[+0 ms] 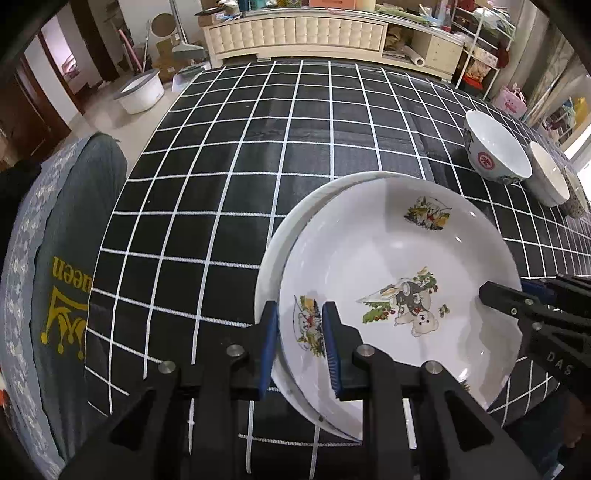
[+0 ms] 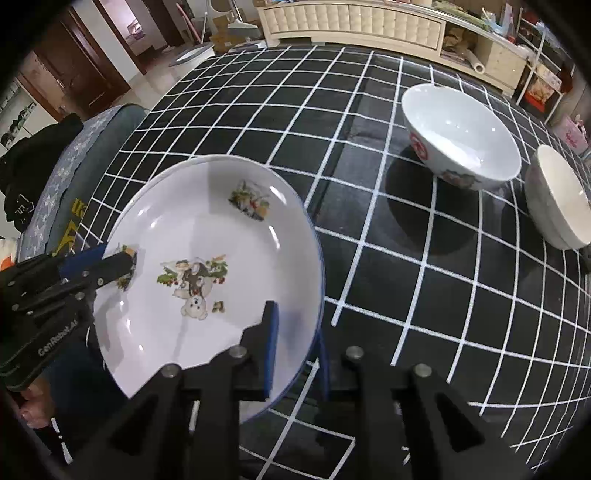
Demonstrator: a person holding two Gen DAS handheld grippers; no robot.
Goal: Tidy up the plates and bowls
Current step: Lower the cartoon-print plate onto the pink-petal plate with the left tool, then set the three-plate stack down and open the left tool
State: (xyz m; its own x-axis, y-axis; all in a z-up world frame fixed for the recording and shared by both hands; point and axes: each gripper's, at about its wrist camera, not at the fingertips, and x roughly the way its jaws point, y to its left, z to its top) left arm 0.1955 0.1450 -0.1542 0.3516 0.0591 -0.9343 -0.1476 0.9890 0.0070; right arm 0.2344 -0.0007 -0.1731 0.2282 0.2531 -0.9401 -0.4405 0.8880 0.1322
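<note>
A white plate with bear and berry pictures (image 1: pixel 399 266) lies on top of a plain white plate (image 1: pixel 280 236), offset to its right. My left gripper (image 1: pixel 300 343) is shut on the pictured plate's left rim. My right gripper (image 2: pixel 297 343) is shut on the same plate (image 2: pixel 207 229) at its right rim; its right finger is under the rim. The right gripper also shows at the plate's right edge in the left wrist view (image 1: pixel 517 299). A white bowl with a red emblem (image 2: pixel 461 136) and a plain white bowl (image 2: pixel 557 195) stand to the right.
The table has a black cloth with a white grid (image 1: pixel 258 147). A chair with a grey cover (image 1: pixel 55 258) stands at the table's left edge. A third, dark-patterned bowl (image 1: pixel 576 199) stands behind the plain one. A cream cabinet (image 1: pixel 295 33) lies beyond the far edge.
</note>
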